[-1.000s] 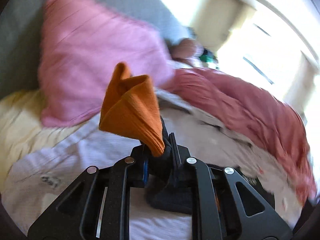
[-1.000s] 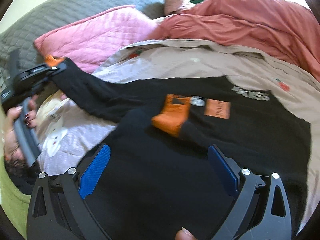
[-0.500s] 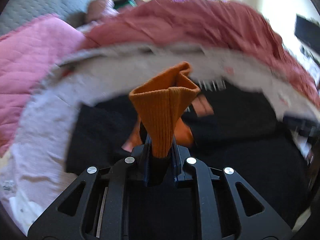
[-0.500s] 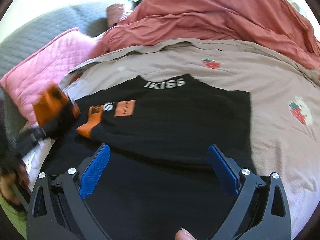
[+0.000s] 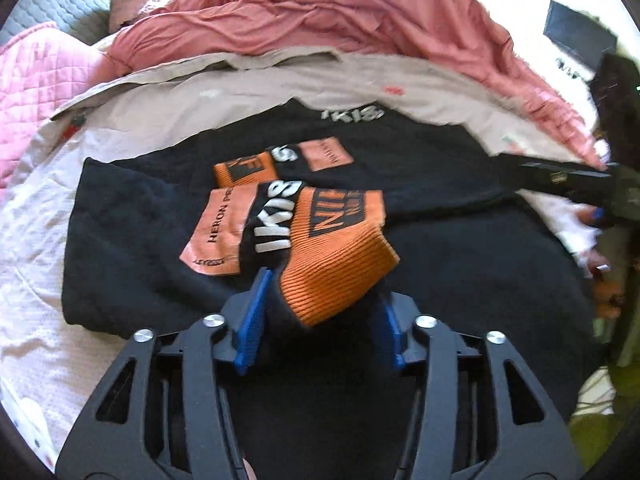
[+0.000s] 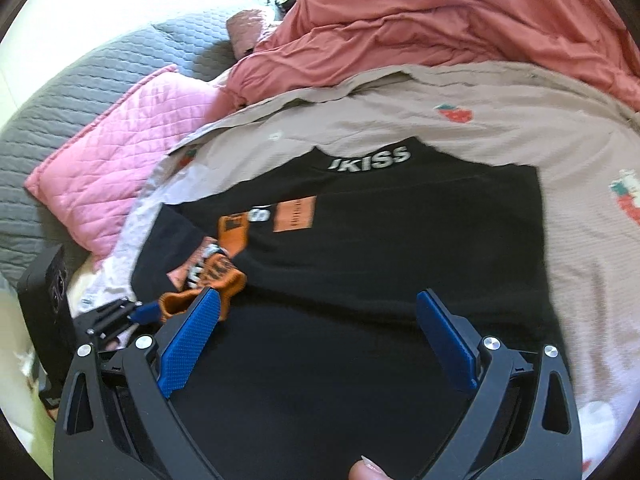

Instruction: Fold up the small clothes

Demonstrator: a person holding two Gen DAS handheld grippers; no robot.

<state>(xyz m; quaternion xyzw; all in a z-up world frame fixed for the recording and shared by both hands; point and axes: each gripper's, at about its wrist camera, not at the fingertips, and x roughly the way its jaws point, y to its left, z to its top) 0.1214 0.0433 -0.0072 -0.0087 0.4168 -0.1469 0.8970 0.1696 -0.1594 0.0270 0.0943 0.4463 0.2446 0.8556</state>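
Note:
A black sweater (image 6: pixel 380 240) with orange cuffs and white lettering lies flat on the beige bed sheet (image 6: pixel 500 120). Both sleeves are folded across its chest. My left gripper (image 5: pixel 320 304) is open, its blue pads either side of the near sleeve's orange cuff (image 5: pixel 340 256), which rests on the sweater. The other cuff (image 5: pixel 244 170) lies just beyond. My right gripper (image 6: pixel 320 328) is open and empty above the sweater's lower body. The left gripper also shows in the right wrist view (image 6: pixel 132 314) at the orange cuff (image 6: pixel 196 296).
A pink quilted pillow (image 6: pixel 120 160) and grey quilt (image 6: pixel 60 92) lie at the left. A rumpled red-pink blanket (image 6: pixel 440 20) runs along the back of the bed. The right gripper (image 5: pixel 568 184) shows at the right of the left wrist view.
My left gripper carried the sleeve from the left across the sweater, lowered the cuff onto it and opened. My right gripper swung right over the sweater body.

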